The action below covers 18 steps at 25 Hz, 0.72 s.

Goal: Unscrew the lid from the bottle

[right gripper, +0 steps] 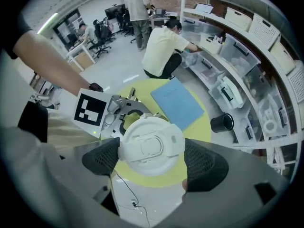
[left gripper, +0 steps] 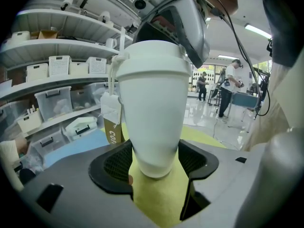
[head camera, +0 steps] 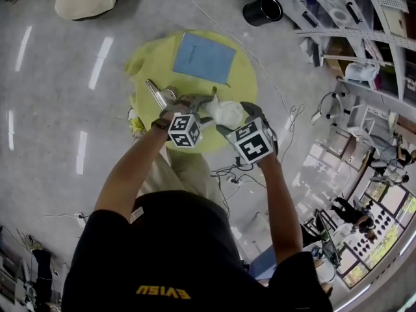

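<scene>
A white bottle (left gripper: 152,108) with a white lid (left gripper: 152,63) hangs above the round yellow table (head camera: 146,64). My left gripper (left gripper: 154,163) is shut on the bottle's lower body, a pad on either side; a paper tag (left gripper: 111,109) dangles from the neck. From above, my right gripper (right gripper: 152,160) points straight down with both pads against the rim of the lid (right gripper: 151,144). In the head view the bottle (head camera: 224,112) sits between the left gripper (head camera: 207,109) and the right gripper (head camera: 235,123). The bottle's body is hidden in the right gripper view.
A blue folder (head camera: 203,57) lies on the far half of the table, and a metal tool (head camera: 159,95) near its left edge. A black cylinder (head camera: 262,10) stands on the floor by the shelves (right gripper: 247,46). A person (right gripper: 166,49) crouches at those shelves.
</scene>
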Available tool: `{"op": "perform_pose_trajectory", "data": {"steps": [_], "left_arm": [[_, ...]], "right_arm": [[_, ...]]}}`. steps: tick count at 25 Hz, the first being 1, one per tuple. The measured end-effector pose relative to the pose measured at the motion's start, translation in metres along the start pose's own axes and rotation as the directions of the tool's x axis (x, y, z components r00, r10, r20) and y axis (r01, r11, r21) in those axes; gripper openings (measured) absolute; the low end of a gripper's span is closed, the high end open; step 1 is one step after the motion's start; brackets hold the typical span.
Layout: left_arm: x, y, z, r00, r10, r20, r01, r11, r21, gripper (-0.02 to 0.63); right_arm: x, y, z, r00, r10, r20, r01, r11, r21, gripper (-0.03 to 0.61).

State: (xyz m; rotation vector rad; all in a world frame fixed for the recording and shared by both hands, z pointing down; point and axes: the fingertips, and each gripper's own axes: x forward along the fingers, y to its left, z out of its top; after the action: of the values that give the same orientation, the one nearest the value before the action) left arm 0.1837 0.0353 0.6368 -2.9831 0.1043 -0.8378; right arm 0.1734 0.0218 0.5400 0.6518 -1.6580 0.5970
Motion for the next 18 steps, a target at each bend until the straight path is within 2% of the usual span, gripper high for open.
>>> {"op": "perform_pose_trajectory", "data": {"steps": [4, 12, 15, 18], "left_arm": [[0.0, 0.0003, 0.001, 1.0, -0.004, 0.002, 0.004, 1.0, 0.004, 0.316], [-0.0015, -0.0016, -0.002, 1.0, -0.006, 0.001, 0.006, 1.0, 0.007, 0.314], [-0.001, -0.0006, -0.0025, 1.0, -0.007, -0.003, 0.007, 1.0, 0.009, 0.314], [-0.0011, 0.0, -0.004, 1.0, -0.005, -0.007, 0.005, 1.0, 0.008, 0.314]], "right_arm": [[-0.0014, 0.0006, 0.001, 1.0, 0.008, -0.01, -0.009, 0.994, -0.106, 0.423], [0.0005, 0.0068, 0.0002, 0.999, 0.023, -0.044, -0.034, 0.965, -0.26, 0.423], [0.0009, 0.0066, 0.0002, 0.999, 0.028, -0.045, -0.041, 0.952, -0.303, 0.423], [0.0021, 0.0064, 0.001, 0.999, 0.025, -0.029, -0.033, 0.952, -0.304, 0.423]]}}
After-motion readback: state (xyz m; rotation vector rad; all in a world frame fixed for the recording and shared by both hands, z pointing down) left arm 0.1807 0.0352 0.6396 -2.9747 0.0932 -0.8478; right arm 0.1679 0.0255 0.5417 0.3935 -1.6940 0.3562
